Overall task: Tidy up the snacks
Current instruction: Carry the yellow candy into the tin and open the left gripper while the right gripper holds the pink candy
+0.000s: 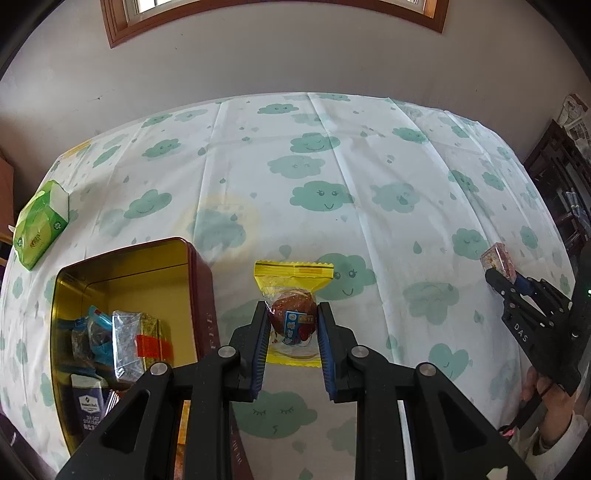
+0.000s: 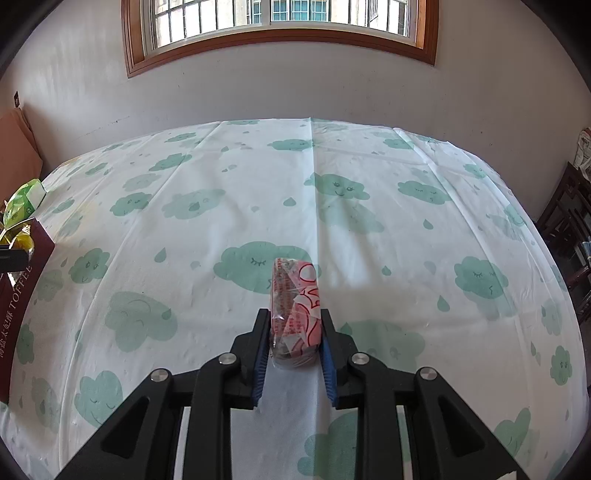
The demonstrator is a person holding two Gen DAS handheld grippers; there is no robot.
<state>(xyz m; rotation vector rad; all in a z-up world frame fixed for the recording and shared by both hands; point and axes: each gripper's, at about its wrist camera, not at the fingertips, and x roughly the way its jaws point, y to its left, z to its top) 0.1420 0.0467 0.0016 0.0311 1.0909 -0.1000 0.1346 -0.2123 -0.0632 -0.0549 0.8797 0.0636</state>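
The left tool point(image 1: 292, 325) is clenched on a yellow-wrapped snack point(image 1: 293, 317), and the packet is pinched at its round brown middle between the two blue pads point(image 1: 261, 334). The wrapper's crimped yellow top is seen sticking out past the fingertips, and its lower edge hangs behind them, over the cloud-print cloth point(image 1: 332, 155) that covers the bench. Whether the packet is lifted clear of the cloth cannot be told from this view.

Just to the left of it, a dark red tin point(image 1: 201, 295) with a gold lining is seen standing open on the bench. Several wrapped snacks point(image 1: 129, 339) are already lying inside it: a silvery packet with a red label, a blue one, and a dark one with white lettering.

Over on the right, the right tool point(image 2: 293, 328) is clamped on a pink-and-white wrapped snack point(image 2: 295, 299), which is held upright on edge between the pads. In the left wrist view the same packet is seen small, at the tip of that tool near the right rim, with a hand point(image 1: 546, 402) gripping the tool's handle below.

A green tissue pack point(image 1: 40, 225) is found at the far left edge of the bench, well apart from the tin. A wood-framed window point(image 2: 280, 22) is set in the wall behind.
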